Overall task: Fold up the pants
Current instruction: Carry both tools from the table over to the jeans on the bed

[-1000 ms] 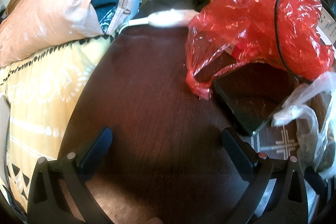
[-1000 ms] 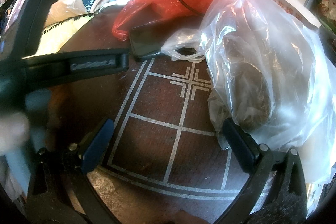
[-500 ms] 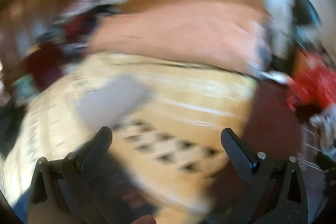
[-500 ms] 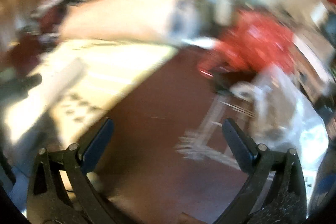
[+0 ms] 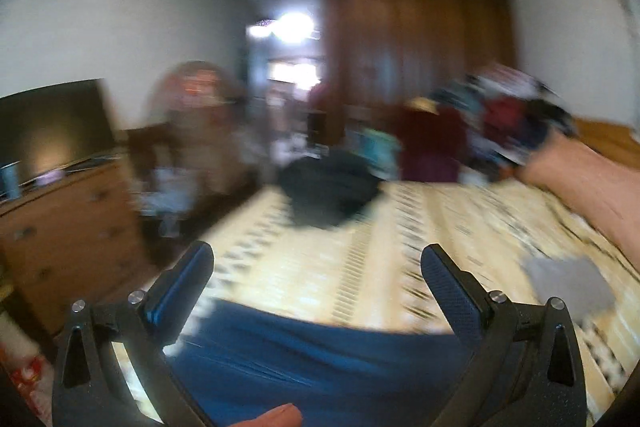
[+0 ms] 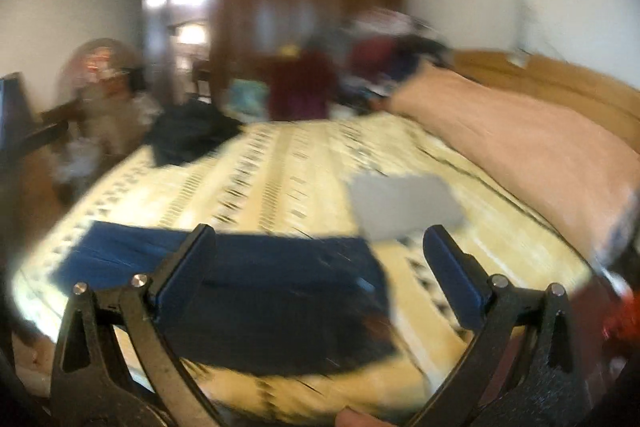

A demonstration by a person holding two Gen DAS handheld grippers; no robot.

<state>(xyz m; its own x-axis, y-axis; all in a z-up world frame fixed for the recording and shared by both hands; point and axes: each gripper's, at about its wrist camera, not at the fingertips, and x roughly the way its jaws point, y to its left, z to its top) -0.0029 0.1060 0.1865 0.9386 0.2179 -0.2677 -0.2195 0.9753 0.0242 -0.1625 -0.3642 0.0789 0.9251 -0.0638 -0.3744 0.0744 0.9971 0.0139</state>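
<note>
Dark blue pants lie flat on the near part of a yellow patterned bed; the left wrist view shows them low in front. My right gripper hovers above the pants, open, nothing between its fingers. My left gripper is also open and empty above the near edge of the pants. Both views are blurred by motion.
A grey folded cloth lies on the bed beyond the pants, a dark garment heap at the far left. A peach pillow lines the right side. A wooden dresser stands left, a wardrobe behind. A person's forearm crosses at right.
Both cameras swung away from the dark cluttered table with the red bag, across to the bed; the blue pants are now in front of both grippers. Both grippers stayed open.
</note>
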